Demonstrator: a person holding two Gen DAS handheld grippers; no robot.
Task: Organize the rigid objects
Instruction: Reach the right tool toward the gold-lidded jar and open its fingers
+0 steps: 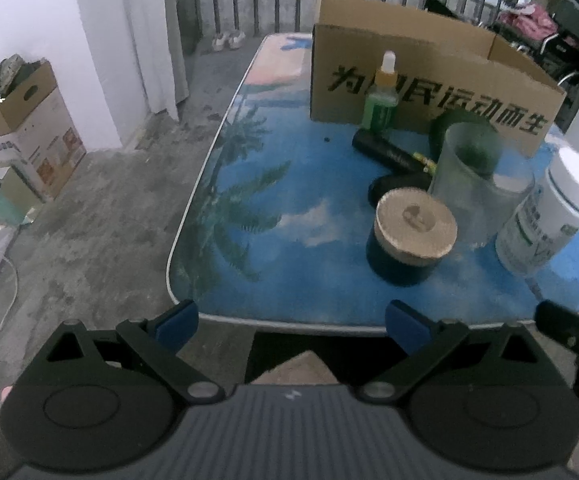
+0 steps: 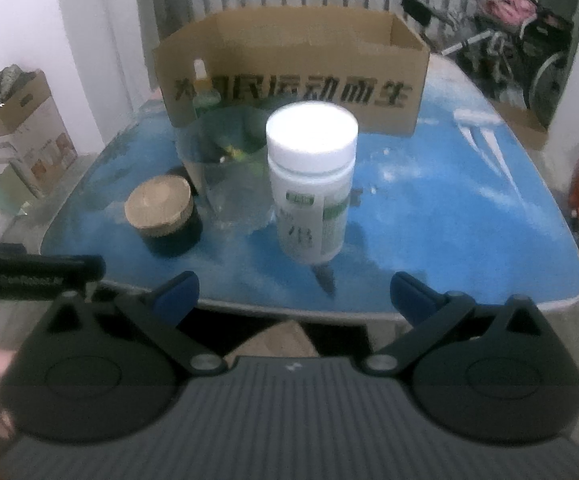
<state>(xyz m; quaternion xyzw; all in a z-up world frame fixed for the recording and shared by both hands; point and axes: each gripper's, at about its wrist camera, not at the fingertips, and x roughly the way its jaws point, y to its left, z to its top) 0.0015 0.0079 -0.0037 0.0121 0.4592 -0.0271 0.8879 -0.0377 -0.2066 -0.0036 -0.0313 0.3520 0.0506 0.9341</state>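
Clearly, in the left wrist view the left gripper (image 1: 291,320) hangs back off the near edge of the blue palm-print table (image 1: 249,184), jaws spread wide and holding nothing, which reads as a waiting pose before any pick. The loose things cluster in front of the open cardboard box (image 1: 417,92), probably staged there so they can be lifted into it: a green dropper bottle (image 1: 379,100) stands touching the box front, a black tube (image 1: 385,152) lies on its side near it, a clear plastic cup (image 1: 469,176) stands upright, and a dark jar with a cork lid (image 1: 409,236) sits nearest. The box front carries large black Chinese characters, partly hidden by the dropper bottle; "运动而生" is readable. In the right wrist view the right gripper (image 2: 294,294) is likewise open and empty, lined up on the white-capped supplement bottle (image 2: 311,184) that stands upright straight ahead, so I judge that the likely first target. Its green-and-white label is too blurred to read. Faint white lettering on the black bar at the left edge cannot be made out.
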